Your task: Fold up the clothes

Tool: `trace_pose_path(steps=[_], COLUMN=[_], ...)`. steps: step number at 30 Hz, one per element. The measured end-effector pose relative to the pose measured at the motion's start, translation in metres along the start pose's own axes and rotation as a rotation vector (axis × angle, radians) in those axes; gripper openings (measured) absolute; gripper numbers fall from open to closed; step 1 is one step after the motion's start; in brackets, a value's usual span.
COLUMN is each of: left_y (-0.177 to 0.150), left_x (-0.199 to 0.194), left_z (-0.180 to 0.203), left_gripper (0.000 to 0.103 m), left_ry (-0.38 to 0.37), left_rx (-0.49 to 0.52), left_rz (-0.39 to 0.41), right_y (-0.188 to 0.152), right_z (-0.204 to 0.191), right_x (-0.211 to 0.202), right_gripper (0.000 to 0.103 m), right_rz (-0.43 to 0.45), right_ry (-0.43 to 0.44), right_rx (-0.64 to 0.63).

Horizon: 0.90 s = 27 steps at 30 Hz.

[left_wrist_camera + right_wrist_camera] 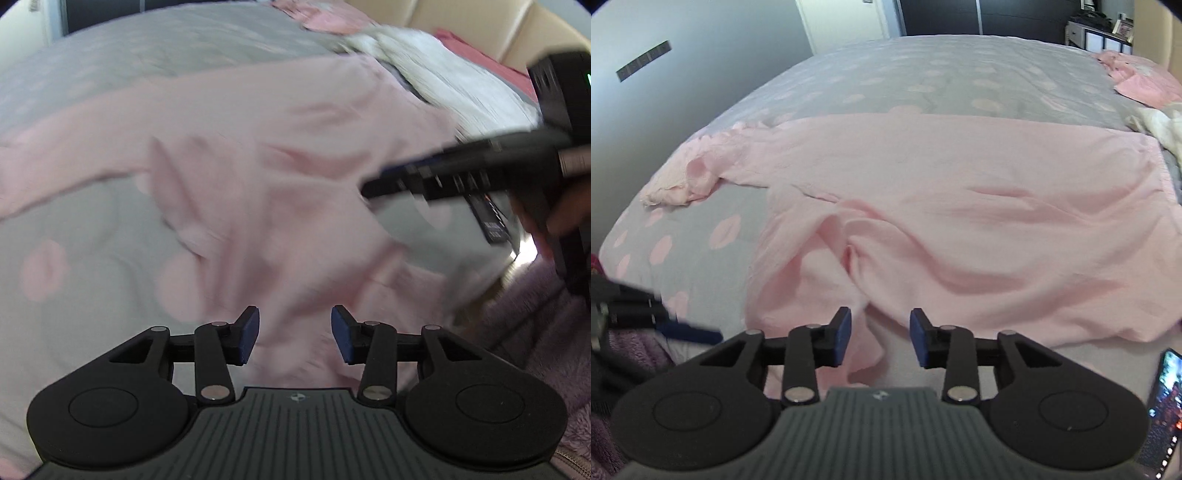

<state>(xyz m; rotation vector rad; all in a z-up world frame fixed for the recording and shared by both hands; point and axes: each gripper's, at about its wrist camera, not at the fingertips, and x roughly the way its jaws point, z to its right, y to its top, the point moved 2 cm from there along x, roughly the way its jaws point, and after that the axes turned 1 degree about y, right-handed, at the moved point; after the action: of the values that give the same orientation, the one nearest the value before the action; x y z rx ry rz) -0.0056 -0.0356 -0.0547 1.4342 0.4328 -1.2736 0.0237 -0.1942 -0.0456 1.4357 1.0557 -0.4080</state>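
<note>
A large pale pink garment [960, 206] lies spread and creased across the grey bedcover [923, 66] printed with pink lips; one long sleeve [701, 173] runs off to the left and ends bunched. My right gripper [881, 338] hovers open over the garment's near edge, where a fold [864, 347] droops beside its left finger without being pinched. My left gripper [295, 334] is open above the same pink garment [277, 166], which looks blurred in that view. The right gripper [388, 184] also shows in the left wrist view, reaching in from the right. The left gripper's fingers [690, 332] show at the left edge of the right wrist view.
A crumpled white cloth [1160, 125] and a pink folded pile [1145, 81] sit at the bed's far right. A lit phone [1163, 406] lies by the near right edge. Fluffy purple fabric [535, 332] is beside the bed. A beige headboard [480, 22] stands behind.
</note>
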Motion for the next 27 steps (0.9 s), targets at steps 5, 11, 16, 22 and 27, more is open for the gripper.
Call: trace_pose_path(steps=[5, 11, 16, 22, 27], left_y=[0.0, 0.002, 0.007, 0.022, 0.037], left_x=[0.023, 0.025, -0.023, -0.115, -0.188], left_z=[0.02, 0.009, -0.024, -0.08, -0.137], left_gripper=[0.049, 0.002, 0.0, 0.0, 0.0], left_ry=[-0.123, -0.084, 0.022, 0.285, 0.557], left_rx=[-0.08, -0.103, -0.102, -0.054, -0.054], left_rz=[-0.008, -0.019, 0.024, 0.103, 0.15], right_y=[-0.011, -0.009, 0.004, 0.025, 0.033], right_z=[0.02, 0.036, 0.065, 0.137, 0.192], right_x=[0.003, -0.004, -0.012, -0.035, -0.057], right_gripper=[0.04, 0.042, 0.044, 0.048, 0.052], right_rz=[-0.024, -0.007, -0.008, 0.009, 0.03], right_ry=[-0.072, -0.09, -0.144, -0.268, -0.368], right_rx=[0.031, 0.05, 0.056, 0.164, 0.263])
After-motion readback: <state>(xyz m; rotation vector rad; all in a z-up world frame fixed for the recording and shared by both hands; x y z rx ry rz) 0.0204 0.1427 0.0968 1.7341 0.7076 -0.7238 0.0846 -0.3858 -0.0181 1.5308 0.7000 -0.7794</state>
